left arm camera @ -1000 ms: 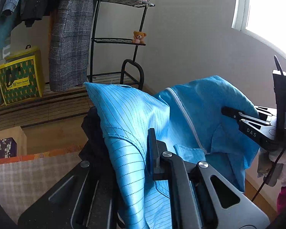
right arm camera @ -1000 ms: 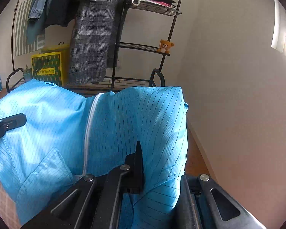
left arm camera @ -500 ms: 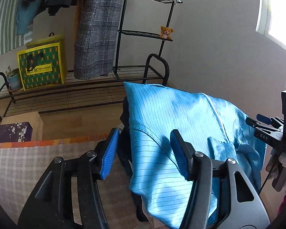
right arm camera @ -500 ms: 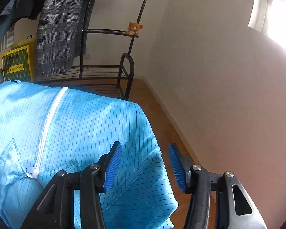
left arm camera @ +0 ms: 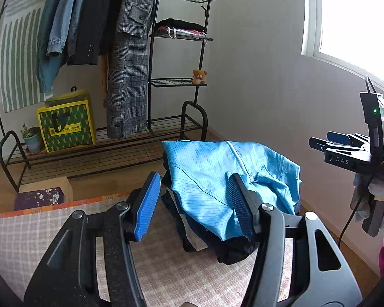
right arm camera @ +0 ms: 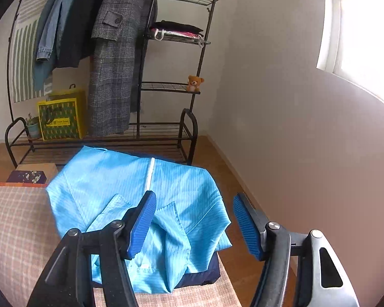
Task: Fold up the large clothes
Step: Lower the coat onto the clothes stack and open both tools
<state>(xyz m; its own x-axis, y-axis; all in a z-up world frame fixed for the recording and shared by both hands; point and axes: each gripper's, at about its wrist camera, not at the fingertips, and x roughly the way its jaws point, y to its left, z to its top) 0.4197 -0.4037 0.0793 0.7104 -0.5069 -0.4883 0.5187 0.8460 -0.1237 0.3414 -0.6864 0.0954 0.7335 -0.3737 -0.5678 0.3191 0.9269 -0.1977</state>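
A light-blue pinstriped garment [left arm camera: 212,168] with a white zipper lies folded on top of a pile of dark clothes [left arm camera: 233,250]. The pile rests on a checked cloth surface [left arm camera: 38,230]. My left gripper [left arm camera: 194,204] hovers open above and in front of the pile, with nothing between its blue pads. In the right wrist view the same garment [right arm camera: 110,179] lies over a navy piece [right arm camera: 202,276]. My right gripper [right arm camera: 193,226] hangs above the garment's near right corner; its jaws are opening and hold nothing. The right gripper [left arm camera: 325,142] also shows at the right edge of the left wrist view, held by a gloved hand.
Behind the surface stands a black metal clothes rack [left arm camera: 192,117] with hanging coats [left arm camera: 128,71], shelves and a small teddy bear [left arm camera: 199,76]. A yellow bag [left arm camera: 66,125], a potted plant [left arm camera: 32,135] and a floral box [left arm camera: 41,197] sit at the left. A wall [right arm camera: 294,128] runs close on the right.
Both grippers were shut on the raised blue garment; they have opened, let it go and drawn back and upward. The garment now lies on the pile.
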